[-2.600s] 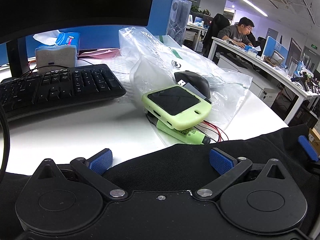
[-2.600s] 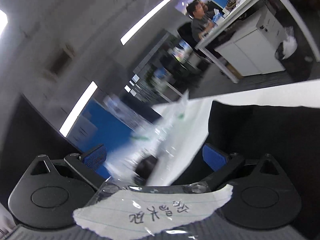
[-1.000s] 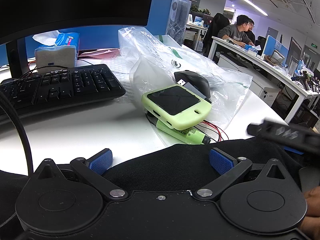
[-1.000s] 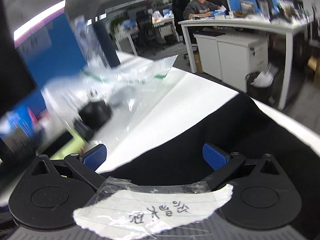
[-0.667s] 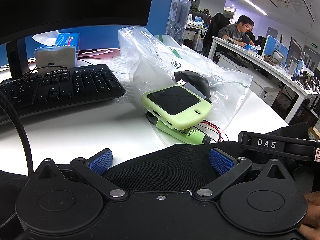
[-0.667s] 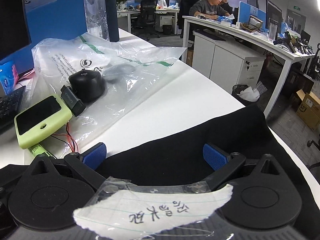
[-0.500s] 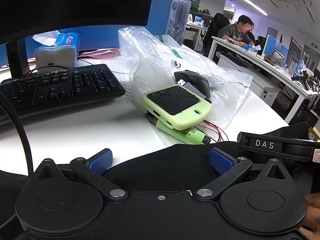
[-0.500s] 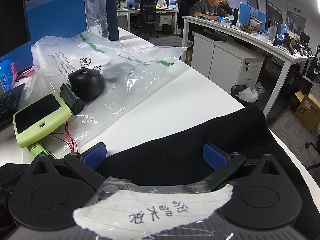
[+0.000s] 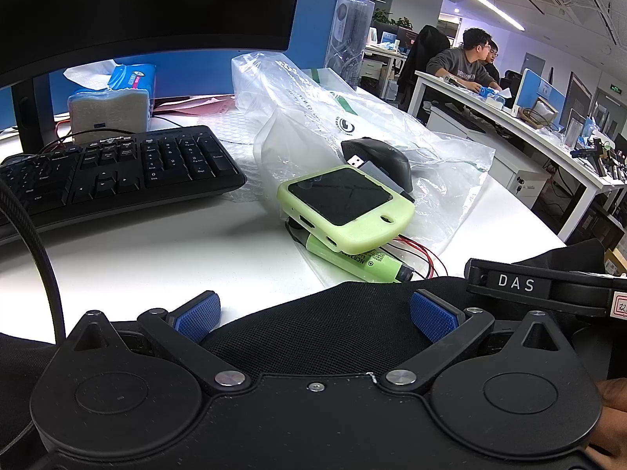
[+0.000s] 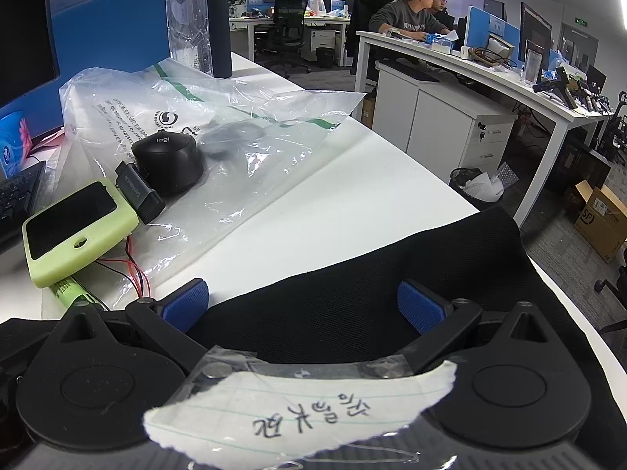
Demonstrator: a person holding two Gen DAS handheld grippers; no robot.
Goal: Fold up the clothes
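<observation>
Both claws stand wide and hold nothing: the left gripper (image 9: 315, 309) and the right gripper (image 10: 301, 305) sit side by side at the near edge of the desk (image 10: 352, 203), low over the black garment (image 10: 450, 258). The cloth lies spread under and just ahead of both pairs of blue pads, its long run going left to right along the near edge, with its far hem slanting up toward the right corner. The left pad of each claw shows against bare white desk just past the hem. That hem is right at the fingertips, so I judge either claw could pinch it; the right one is nearer the raised corner. The green device (image 9: 345, 205) lies close beyond.
</observation>
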